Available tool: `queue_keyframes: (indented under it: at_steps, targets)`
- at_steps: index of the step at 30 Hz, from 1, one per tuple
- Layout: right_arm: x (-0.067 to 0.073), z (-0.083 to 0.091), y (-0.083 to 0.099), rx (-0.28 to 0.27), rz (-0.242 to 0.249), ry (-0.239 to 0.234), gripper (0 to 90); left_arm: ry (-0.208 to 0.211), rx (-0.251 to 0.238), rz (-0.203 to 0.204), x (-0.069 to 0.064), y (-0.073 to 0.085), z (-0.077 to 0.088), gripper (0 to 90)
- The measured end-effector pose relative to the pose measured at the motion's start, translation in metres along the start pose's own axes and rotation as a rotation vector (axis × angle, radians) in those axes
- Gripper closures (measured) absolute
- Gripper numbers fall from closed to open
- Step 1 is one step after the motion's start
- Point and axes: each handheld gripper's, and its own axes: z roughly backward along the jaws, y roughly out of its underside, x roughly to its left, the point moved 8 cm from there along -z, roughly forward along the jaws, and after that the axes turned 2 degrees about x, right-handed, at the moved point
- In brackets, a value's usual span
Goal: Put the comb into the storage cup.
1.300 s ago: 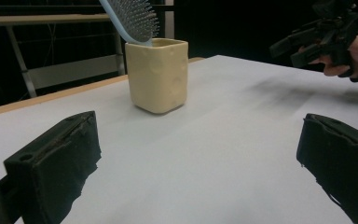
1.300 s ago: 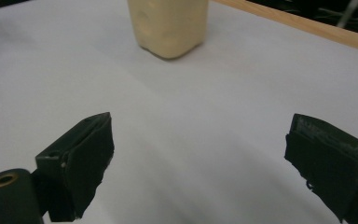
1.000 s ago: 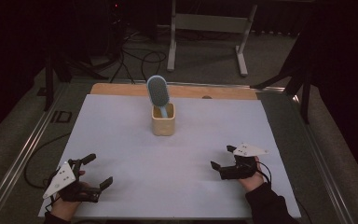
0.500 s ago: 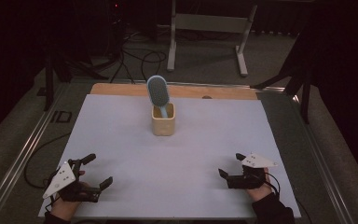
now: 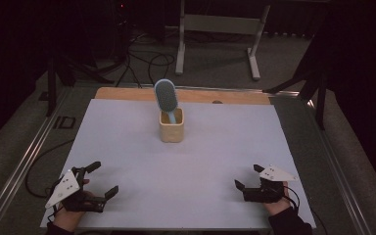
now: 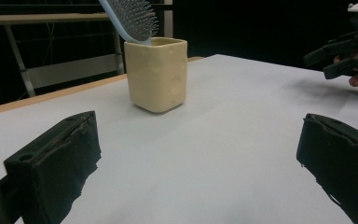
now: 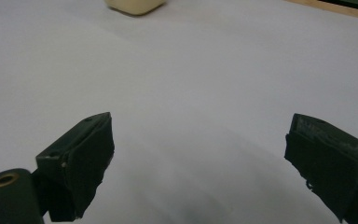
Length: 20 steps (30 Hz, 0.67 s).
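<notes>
The left gripper [image 5: 102, 178] and right gripper [image 5: 247, 177] rest on the table [image 5: 127, 147] with jaws spread wide, both well apart from the cup [image 5: 171, 126] holding the hairbrush [image 5: 166, 98].

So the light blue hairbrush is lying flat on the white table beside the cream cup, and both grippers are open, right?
Not quite. The light blue hairbrush stands handle-down inside the cream cup, bristle head leaning above the rim, as the high view shows. The left gripper and right gripper are indeed open.

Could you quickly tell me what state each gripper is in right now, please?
Left gripper: open, holding nothing, resting low at the table's near left.
Right gripper: open, holding nothing, at the near right.
</notes>
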Motion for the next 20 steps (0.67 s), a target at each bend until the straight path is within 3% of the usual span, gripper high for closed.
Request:
queue_keyframes:
  at_steps: [20]
  targets:
    - [0.0054, -0.0037, 0.0003, -0.006, 0.005, -0.026, 8.1, 0.001, 0.006, -0.005, -0.0005, 0.0008, -0.0005, 0.0]
